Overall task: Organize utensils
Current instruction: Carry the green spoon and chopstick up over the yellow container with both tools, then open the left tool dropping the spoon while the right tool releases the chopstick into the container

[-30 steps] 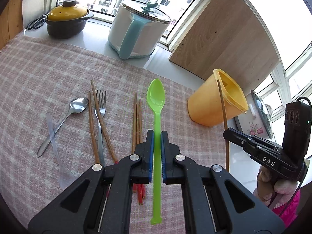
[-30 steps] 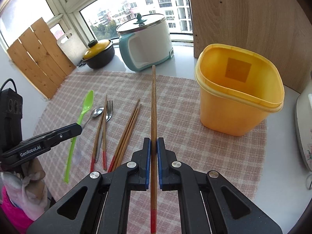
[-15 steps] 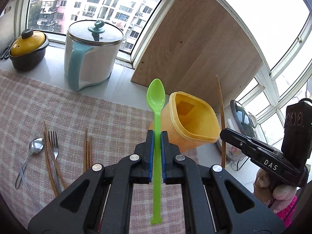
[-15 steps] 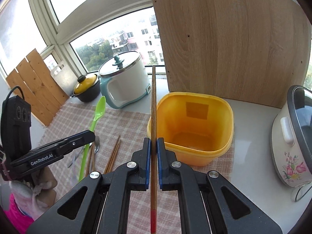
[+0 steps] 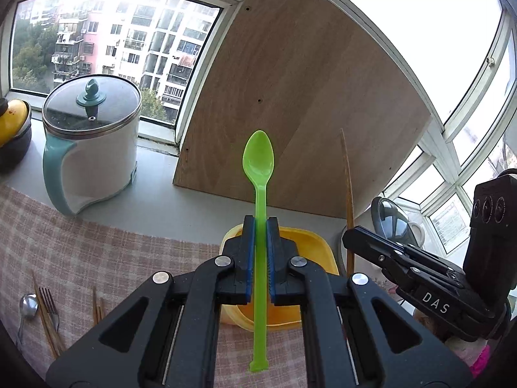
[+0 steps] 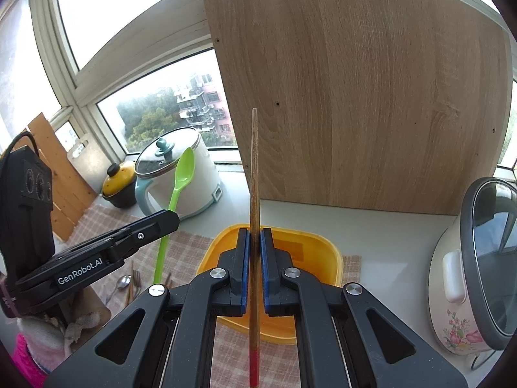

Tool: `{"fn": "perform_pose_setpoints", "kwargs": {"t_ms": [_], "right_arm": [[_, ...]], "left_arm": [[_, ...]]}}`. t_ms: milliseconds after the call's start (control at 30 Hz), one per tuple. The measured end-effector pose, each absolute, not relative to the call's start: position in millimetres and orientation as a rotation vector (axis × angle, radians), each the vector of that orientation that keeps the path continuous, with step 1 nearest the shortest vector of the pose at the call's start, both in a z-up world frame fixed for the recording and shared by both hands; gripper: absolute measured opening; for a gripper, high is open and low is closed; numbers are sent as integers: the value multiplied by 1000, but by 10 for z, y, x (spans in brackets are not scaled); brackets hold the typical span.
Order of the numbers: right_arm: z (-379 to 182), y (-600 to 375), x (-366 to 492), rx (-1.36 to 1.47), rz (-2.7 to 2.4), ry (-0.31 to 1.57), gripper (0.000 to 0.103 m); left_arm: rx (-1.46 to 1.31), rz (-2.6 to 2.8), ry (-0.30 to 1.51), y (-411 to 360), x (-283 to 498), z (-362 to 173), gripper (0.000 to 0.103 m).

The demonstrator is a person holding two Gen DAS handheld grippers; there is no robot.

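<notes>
Left of the yellow tub, a metal spoon, a fork and several chopsticks lie unsorted on the counter. Above the tub, the left gripper pinches a green spoon. Beside it, the right gripper pinches one chopstick; neither is in the tub yet.
</notes>
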State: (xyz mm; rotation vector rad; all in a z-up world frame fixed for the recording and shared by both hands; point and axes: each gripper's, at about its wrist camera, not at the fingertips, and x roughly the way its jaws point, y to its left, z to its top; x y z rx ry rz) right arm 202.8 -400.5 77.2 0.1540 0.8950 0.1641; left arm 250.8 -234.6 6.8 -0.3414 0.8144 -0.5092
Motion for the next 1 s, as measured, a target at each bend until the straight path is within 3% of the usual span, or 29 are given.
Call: {"fn": "perform_pose_setpoints", "kwargs": {"t_ms": [1000], "right_arm": [[382,-4258,2422,149,119,847,5]], "left_arm": [[-245,-502,766,-2811,2792,-278,4]]}}
